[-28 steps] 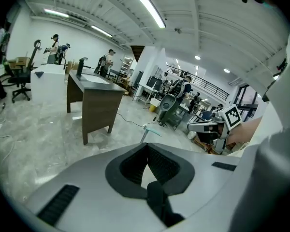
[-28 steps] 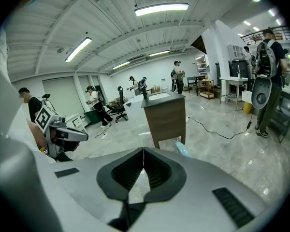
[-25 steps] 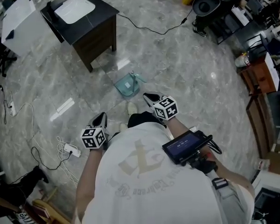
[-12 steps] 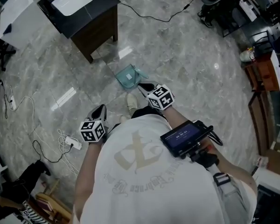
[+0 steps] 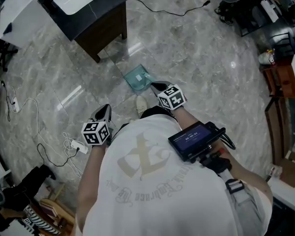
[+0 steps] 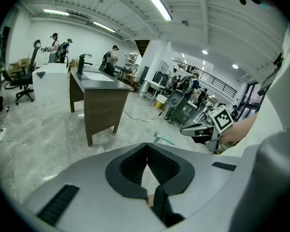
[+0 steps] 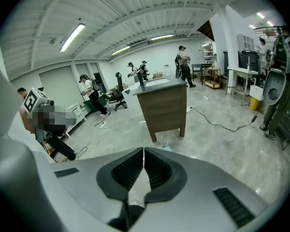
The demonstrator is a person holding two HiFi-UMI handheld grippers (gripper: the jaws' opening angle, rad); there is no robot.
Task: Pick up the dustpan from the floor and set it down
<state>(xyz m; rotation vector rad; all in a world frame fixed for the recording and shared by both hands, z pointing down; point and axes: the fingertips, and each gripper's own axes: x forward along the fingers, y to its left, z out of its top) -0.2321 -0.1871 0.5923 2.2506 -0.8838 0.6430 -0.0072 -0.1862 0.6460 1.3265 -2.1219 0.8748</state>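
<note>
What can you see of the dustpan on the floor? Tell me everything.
The dustpan looks like pale teal, slightly see-through plastic: a flat, squarish tray with a short handle at the edge nearest the right gripper. It lies flat on the grey marbled floor, a little in front of the dark cabinet. The shut gripper's tips are right beside the handle; whether they touch it cannot be told.

Grey floor [image 5: 201, 53] carries dustpan [image 5: 137, 76], dark desk [image 5: 105, 31], power strip [image 5: 77, 145].
</note>
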